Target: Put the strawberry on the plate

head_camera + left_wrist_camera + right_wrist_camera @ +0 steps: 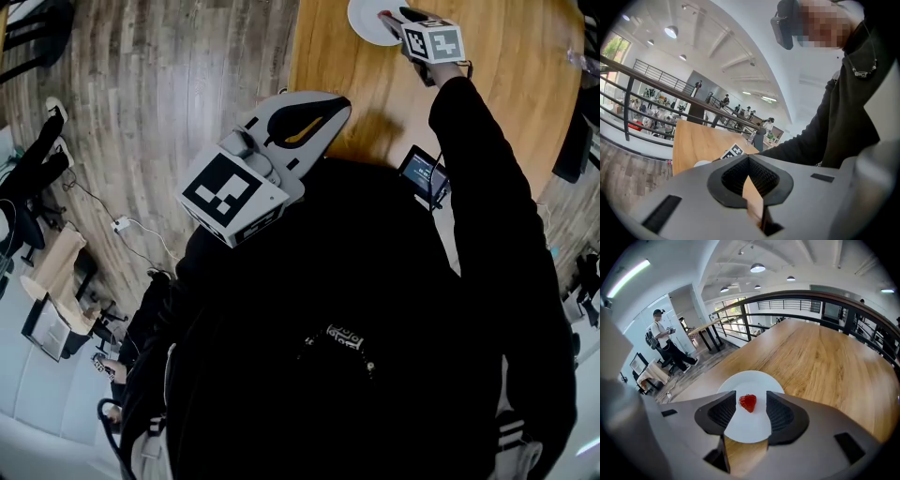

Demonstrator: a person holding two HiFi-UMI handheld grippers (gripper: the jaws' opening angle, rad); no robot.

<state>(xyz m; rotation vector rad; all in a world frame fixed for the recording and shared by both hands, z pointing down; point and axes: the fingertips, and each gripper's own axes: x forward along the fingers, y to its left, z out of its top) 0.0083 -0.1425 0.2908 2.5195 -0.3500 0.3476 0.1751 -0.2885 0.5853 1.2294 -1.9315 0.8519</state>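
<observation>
A red strawberry (747,402) lies on a white plate (751,381) on the round wooden table (820,357). My right gripper (749,405) hangs just over the plate and is open: a pad stands on each side of the berry, with white plate showing in both gaps. In the head view this gripper (392,19) reaches over the plate (364,21) at the table's far side and hides the berry. My left gripper (330,108) is held near the person's chest by the table's near edge. Its fingertips (749,157) meet, with nothing between them.
A small dark screen device (424,174) lies at the table's near edge, beside the right arm. Wooden floor with a cable and a cardboard box (58,281) is to the left. A railing (820,296) runs behind the table, and a person (661,341) stands far left.
</observation>
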